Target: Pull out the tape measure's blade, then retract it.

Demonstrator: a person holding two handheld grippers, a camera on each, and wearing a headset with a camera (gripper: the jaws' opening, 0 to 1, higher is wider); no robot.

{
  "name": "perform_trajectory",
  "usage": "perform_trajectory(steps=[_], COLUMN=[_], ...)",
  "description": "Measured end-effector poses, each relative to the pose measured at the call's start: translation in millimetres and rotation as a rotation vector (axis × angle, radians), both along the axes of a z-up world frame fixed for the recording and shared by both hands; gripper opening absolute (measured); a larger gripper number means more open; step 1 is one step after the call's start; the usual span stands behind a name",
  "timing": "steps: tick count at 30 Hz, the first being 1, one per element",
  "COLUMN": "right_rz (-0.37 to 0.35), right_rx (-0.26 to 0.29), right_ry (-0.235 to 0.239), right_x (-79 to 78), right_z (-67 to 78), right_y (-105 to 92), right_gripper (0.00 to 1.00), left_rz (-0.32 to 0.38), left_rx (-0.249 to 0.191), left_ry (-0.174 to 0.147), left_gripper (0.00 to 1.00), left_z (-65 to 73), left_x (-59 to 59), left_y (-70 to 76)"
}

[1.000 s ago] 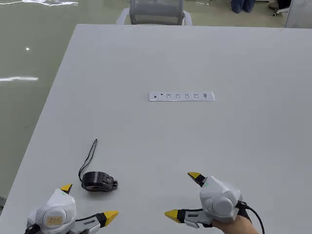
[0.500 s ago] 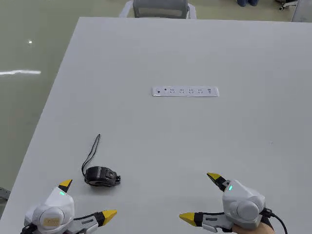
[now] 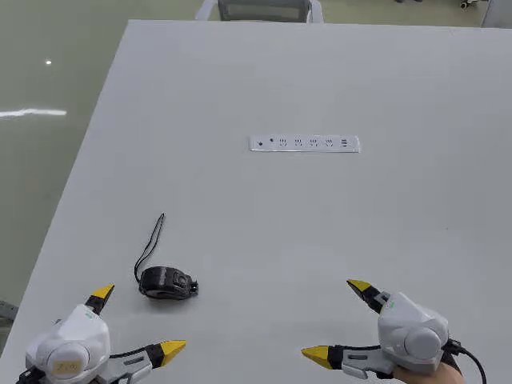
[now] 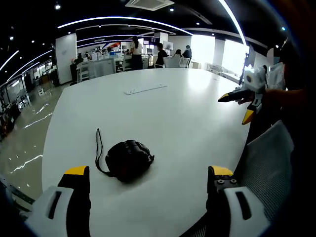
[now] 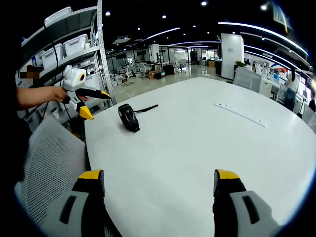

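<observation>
A black tape measure [image 3: 166, 283] with a thin black wrist strap [image 3: 150, 245] lies on the white table [image 3: 264, 88] near its front left. Its blade is not pulled out. My left gripper [image 3: 138, 320] hangs open just in front of it, with nothing between the yellow fingertips. In the left gripper view the tape measure [image 4: 128, 159] lies a short way ahead of the gripper [image 4: 146, 173]. My right gripper [image 3: 344, 318] is open over the table's front right, well apart from the tape measure [image 5: 128, 117]. The left gripper [image 5: 96, 104] shows in the right gripper view too, and the right gripper [image 4: 239, 107] in the left one.
A white power strip [image 3: 305, 144] lies flat mid-table. A grey chair [image 3: 264, 10] stands behind the far edge. The table's left edge runs close by the tape measure. Shelving with bins [image 5: 69, 47] and other desks stand around the room.
The head camera has shifted, so the whole scene sits a little differently. The right gripper has drawn back to the right and toward the front edge. The tape measure lies where it was.
</observation>
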State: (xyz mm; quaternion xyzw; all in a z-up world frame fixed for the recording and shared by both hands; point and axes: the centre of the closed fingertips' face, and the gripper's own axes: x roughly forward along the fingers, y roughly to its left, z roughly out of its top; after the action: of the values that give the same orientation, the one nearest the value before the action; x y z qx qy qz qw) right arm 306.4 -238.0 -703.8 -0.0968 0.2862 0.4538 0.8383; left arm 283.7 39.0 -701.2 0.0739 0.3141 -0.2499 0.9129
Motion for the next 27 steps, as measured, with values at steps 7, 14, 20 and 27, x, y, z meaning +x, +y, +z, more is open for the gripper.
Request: perform_trajectory(steps=[7, 14, 20, 27], right_rz=[0.003, -0.004, -0.005, -0.007], right_rx=[0.006, 0.01, 0.011, 0.007], right_ry=[0.002, -0.002, -0.003, 0.003], right_x=[1.0, 4.3, 5.2, 5.6], right_z=[0.3, 0.6, -0.1, -1.8], right_y=[-2.3, -7.4, -10.3, -13.0], right_gripper=[0.94, 0.94, 0.94, 0.94], left_rz=[0.013, 0.024, 0.022, 0.012], left_rx=[0.001, 0.002, 0.003, 0.015], left_ry=[0.007, 0.009, 0.0, 0.0], left_gripper=[0.99, 0.99, 0.99, 0.99], left_z=[-3.1, -4.5, -3.5, -4.6], left_x=[2.3, 1.6, 3.0, 3.9], left_y=[3.0, 6.5, 7.4, 7.0])
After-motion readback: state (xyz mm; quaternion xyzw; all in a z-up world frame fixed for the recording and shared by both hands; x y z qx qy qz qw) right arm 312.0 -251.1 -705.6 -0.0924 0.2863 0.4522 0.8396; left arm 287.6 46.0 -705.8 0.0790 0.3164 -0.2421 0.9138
